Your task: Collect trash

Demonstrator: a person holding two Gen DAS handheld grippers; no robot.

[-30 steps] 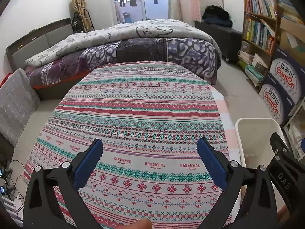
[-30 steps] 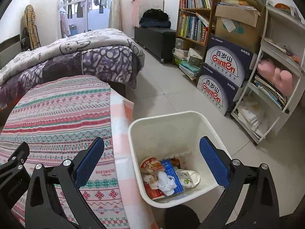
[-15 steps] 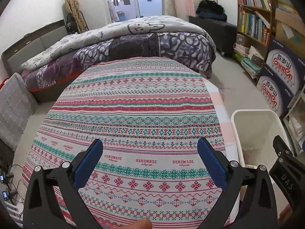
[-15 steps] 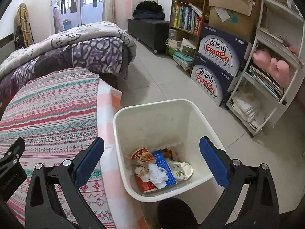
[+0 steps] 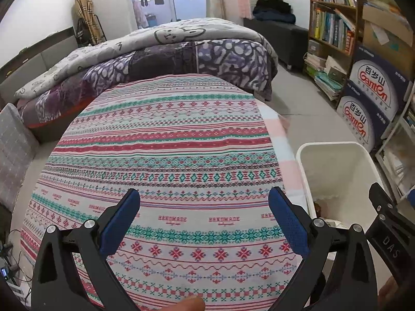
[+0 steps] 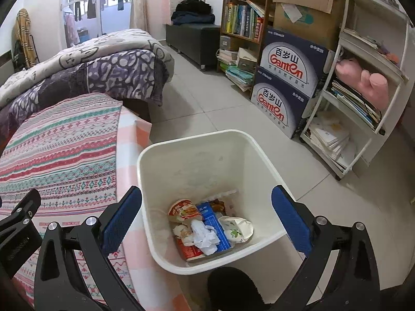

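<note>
A white plastic bin (image 6: 160, 155) stands on the floor beside the table, also in the left wrist view (image 5: 334, 147). In it lie a crumpled white tissue (image 6: 205, 235), a blue carton (image 6: 211, 215), a red noodle cup (image 6: 184, 210) and other wrappers. My right gripper (image 6: 206, 220) is open and empty, held above the bin. My left gripper (image 5: 205, 223) is open and empty above the patterned tablecloth (image 5: 166, 140), which shows no trash.
A bed with a purple quilt (image 5: 166, 49) lies beyond the table. Bookshelves (image 6: 243, 13), stacked Ganten boxes (image 6: 285, 77) and a white rack (image 6: 363, 90) line the right wall. A grey cushion (image 5: 13, 150) is at the left.
Both views have shifted a little: the bin sits further left and closer in the right wrist view, and more of it shows in the left wrist view. Both grippers stay open.
</note>
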